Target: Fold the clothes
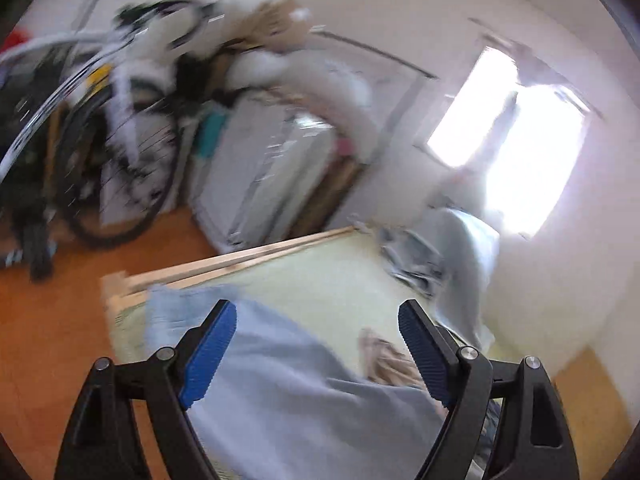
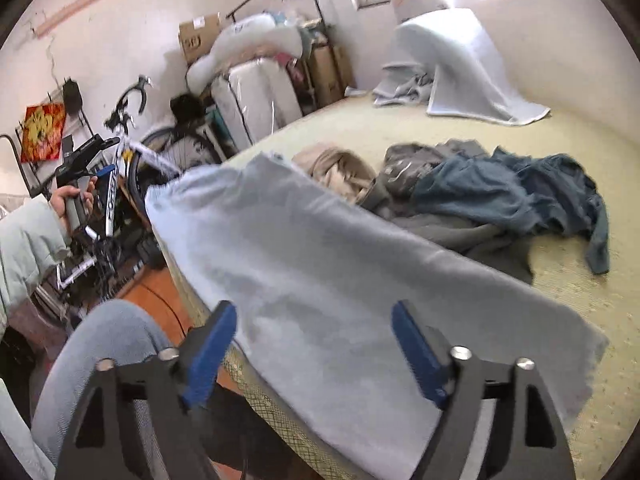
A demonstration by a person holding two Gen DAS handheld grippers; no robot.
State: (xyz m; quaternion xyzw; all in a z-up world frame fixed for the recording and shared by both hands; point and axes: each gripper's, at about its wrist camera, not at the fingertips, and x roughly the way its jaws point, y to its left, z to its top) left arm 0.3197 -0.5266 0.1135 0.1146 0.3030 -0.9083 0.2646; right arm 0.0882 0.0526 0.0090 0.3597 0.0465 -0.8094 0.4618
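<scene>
A: What surface is the work on?

B: A bed with a pale yellow woven mat, its near edge framed in light wood. An orange floor runs along the left.

A: And the clothes?

B: A light blue garment lies over the near left corner of the mat and hangs off the edge. Just beyond it sits a beige garment, then a grey one with a dark blue-green garment lying partly over it, all to the right. At the far end a pale blue blanket drapes over something upright.

A: The tongs?

B: The left gripper has its blue pads spread wide with nothing between them, above the light blue garment; that view is motion-blurred. The right gripper is likewise spread apart and holding nothing, over the same cloth. The person's left hand, in a pale sleeve, shows at far left of the right wrist view.

A: The room?

B: White walls, a bright window far right, a white bicycle on the left, wrapped white bundles and cardboard boxes against the far wall
</scene>
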